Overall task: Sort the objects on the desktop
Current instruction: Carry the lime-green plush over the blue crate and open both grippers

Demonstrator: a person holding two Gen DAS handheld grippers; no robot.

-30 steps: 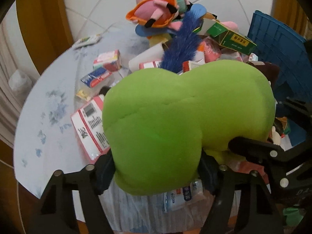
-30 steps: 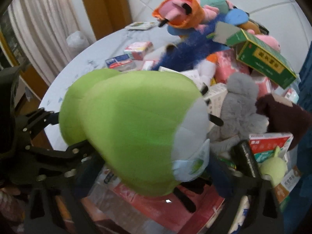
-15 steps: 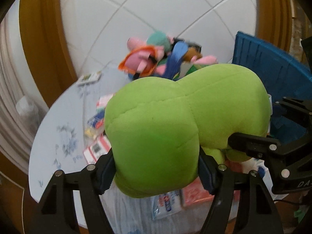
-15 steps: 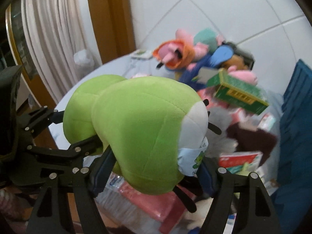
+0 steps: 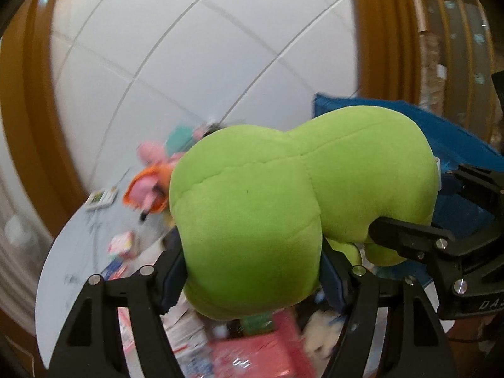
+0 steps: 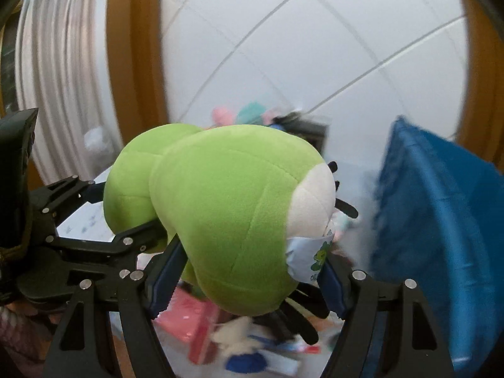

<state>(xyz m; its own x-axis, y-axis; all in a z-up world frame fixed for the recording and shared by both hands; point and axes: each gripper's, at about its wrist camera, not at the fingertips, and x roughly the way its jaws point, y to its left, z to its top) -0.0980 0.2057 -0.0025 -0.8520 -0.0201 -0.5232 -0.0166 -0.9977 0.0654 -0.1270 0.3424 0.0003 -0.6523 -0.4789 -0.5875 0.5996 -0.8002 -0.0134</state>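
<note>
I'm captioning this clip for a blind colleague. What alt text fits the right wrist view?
A big green plush toy is clamped between the right gripper and, at its far left end, the left gripper, above a blurred table of toys and boxes. A blue crate stands at right, with white wall tiles behind.

A white tiled wall (image 5: 195,63) between brown wooden posts (image 6: 135,63); a pale curtain (image 6: 60,72) hangs left of the round white table (image 5: 63,252).
</note>
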